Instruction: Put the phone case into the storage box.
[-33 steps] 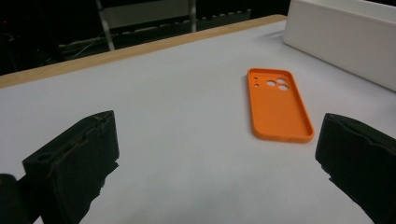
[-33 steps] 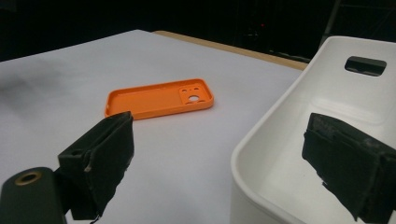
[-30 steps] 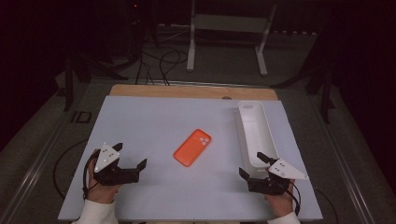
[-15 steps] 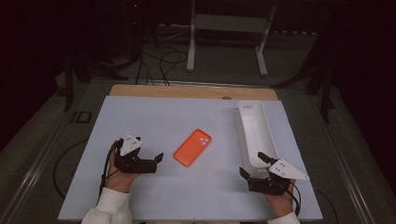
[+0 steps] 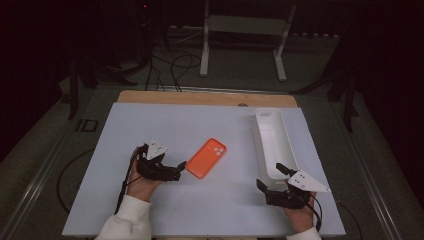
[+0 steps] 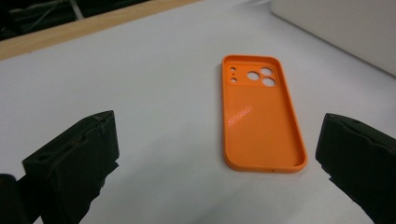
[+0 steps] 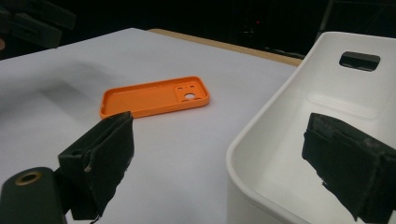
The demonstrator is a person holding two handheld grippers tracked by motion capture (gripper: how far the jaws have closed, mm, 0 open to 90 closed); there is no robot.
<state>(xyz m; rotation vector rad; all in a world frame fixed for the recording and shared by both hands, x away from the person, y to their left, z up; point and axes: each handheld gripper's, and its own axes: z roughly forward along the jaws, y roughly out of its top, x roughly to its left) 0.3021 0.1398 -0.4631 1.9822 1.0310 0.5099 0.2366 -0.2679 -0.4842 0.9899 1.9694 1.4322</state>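
Just beyond the gaping left claw [image 6: 215, 154] lies the orange phone case [image 6: 259, 112], seemingly untouched.

You have nothing to read here: no text, label, brand, number or sign shows. The orange phone case [image 6: 260, 114] bears only its camera cut-outs and a fine dotted texture inside, the white tray [image 7: 299, 135] is plain, and the white table top [image 5: 210, 125] carries no marking.
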